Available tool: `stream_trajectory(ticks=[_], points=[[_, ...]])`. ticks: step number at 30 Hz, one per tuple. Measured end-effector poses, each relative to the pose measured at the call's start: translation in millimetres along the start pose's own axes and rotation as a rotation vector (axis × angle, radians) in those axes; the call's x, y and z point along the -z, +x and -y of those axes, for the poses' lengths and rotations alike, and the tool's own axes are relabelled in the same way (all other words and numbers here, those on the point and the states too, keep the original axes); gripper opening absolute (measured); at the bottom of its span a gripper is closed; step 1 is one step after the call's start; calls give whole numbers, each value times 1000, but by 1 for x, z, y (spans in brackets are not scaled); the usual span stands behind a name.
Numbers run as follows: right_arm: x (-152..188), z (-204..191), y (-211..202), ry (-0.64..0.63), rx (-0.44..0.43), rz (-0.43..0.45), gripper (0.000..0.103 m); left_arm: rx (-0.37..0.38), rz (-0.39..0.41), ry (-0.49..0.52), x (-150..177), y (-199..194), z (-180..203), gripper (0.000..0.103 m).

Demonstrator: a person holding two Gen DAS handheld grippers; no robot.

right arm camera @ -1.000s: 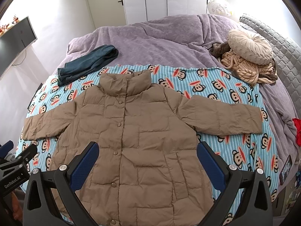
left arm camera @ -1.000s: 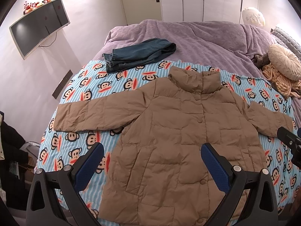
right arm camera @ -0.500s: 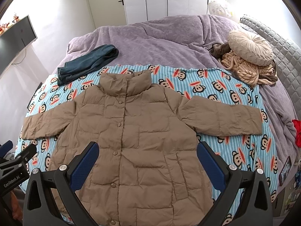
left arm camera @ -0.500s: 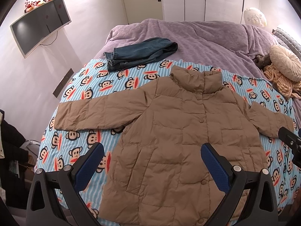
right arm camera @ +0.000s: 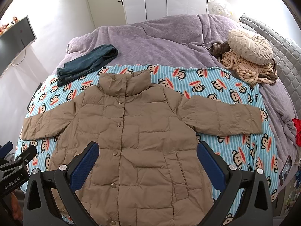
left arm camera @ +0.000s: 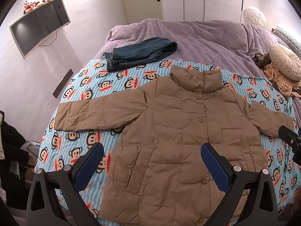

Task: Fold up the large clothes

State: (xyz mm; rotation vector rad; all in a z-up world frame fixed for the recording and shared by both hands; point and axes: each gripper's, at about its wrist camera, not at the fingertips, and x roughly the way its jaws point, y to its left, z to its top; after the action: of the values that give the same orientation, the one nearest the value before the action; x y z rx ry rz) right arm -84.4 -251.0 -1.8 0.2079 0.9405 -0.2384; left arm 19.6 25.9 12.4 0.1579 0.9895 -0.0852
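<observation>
Only readable text I can spot is "GenRobot.AI" in white letters on the black body of the left gripper (right arm camera: 16, 162), poking in at the lower left edge of the right wrist view. Nothing else has any legible writing.

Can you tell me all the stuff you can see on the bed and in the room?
Puffy quilted jacket: one, tan, flat with sleeves spread, on the monkey blanket.
Striped monkey-print blanket: one, blue, over the bed's near part.
Folded denim jeans: one, dark blue, beyond the jacket's collar.
Plush bedspread: one, purple, covering the bed.
Round pleated cushion: one, cream, far right, on a chunky knit throw, beige.
Wall-mounted screen: one, dark, left wall.
Left gripper: black with blue pads, jaws open above the jacket.
Right gripper: same colours, jaws open above the jacket.
</observation>
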Motion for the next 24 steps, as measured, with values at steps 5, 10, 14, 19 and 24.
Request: stream_trajectory(ticks=[5, 10, 14, 19, 24], points=[[-1, 1, -2, 3, -7, -3, 103, 1, 1, 1, 0, 0, 1, 103], [-1, -1, -1, 3, -8, -3, 103, 0, 1, 1, -1, 0, 0, 103], [0, -1, -1, 4, -7, -3, 103, -1, 0, 1, 0, 0, 1, 103], [0, -3, 1, 1, -2, -3, 103, -1, 0, 2, 0, 0, 1, 103], [-1, -3, -1, 1, -3, -2, 103, -1, 1, 3, 0, 0, 1, 103]])
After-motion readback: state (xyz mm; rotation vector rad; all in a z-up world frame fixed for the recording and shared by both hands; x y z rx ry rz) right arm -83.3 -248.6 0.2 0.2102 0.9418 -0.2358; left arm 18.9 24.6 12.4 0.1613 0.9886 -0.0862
